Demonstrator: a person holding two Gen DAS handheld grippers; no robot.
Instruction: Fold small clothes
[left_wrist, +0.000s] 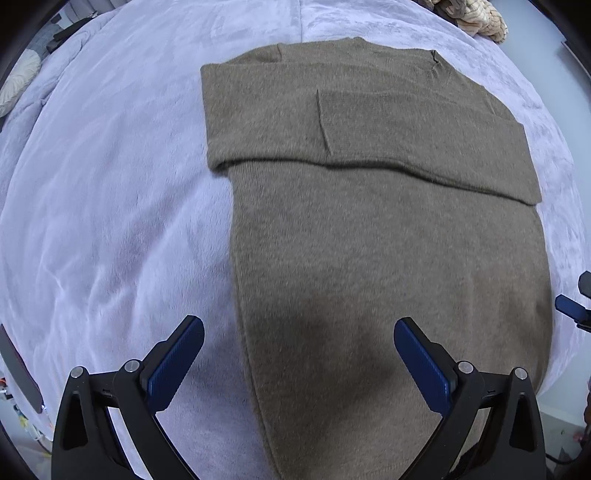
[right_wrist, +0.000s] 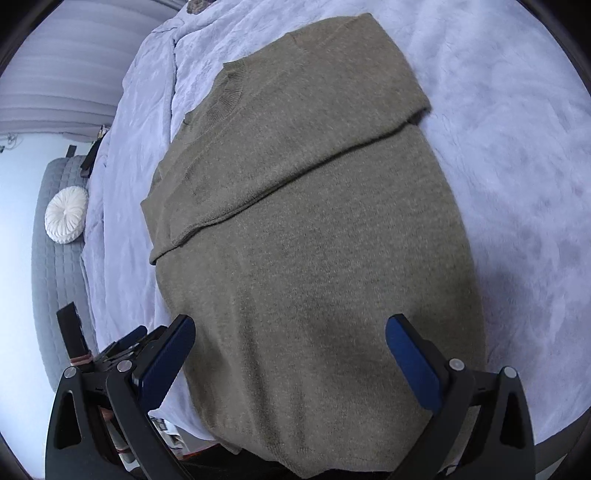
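both grippers, left gripper (left_wrist: 299, 328) and right gripper (right_wrist: 290, 326), hover jaws released, empty, over hem end of brown sweater (left_wrist: 369, 221) on the bed (left_wrist: 110, 184) (sleeves already crossed in). grab both hem corners evenly, fold toward collar (right_wrist: 231, 86).

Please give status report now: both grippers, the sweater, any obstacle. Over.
Left gripper open, empty, above sweater hem end. Right gripper open, empty. Sweater flat on lilac blanket, both sleeves folded across chest. Nothing in the way.
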